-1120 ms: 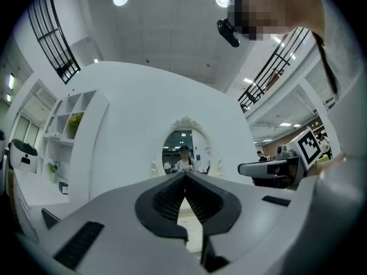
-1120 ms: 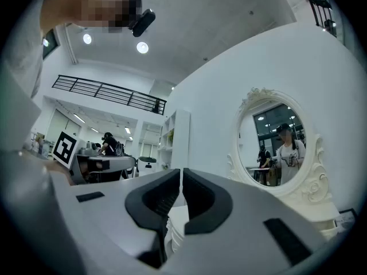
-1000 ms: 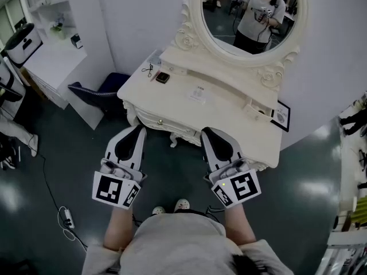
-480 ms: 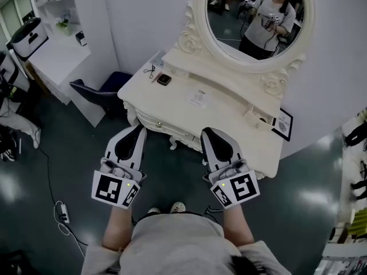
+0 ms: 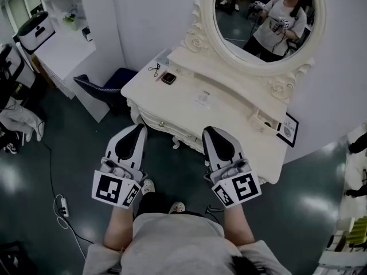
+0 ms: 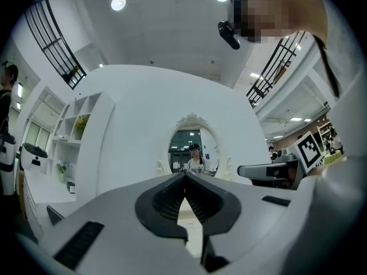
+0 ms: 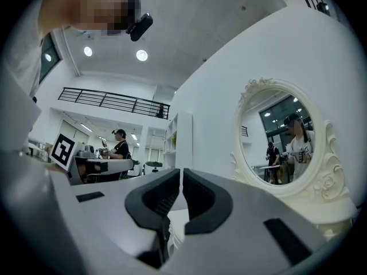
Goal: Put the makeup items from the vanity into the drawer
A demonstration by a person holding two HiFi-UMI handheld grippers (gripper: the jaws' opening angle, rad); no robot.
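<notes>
The cream vanity (image 5: 229,116) stands ahead of me under its oval mirror (image 5: 266,24). On its top lie a small dark compact (image 5: 168,78), a thin dark wire-like tool (image 5: 153,69) and a small pale item (image 5: 202,99). A low pale object (image 5: 261,121) sits near the right end. The curved front (image 5: 153,118) below the top looks closed. My left gripper (image 5: 139,128) and right gripper (image 5: 209,131) hover side by side in front of the vanity, short of its edge. Both are shut and empty, as the left gripper (image 6: 184,173) and right gripper (image 7: 181,169) views confirm.
A dark blue chair (image 5: 106,85) stands at the vanity's left. A white counter (image 5: 63,47) with shelves fills the far left. A framed picture (image 5: 288,129) leans at the vanity's right end. A cable and power strip (image 5: 60,208) lie on the dark floor.
The vanity has drifted a little right in the head view and the person's feet have shifted. Both grippers stay shut in much the same pose.
</notes>
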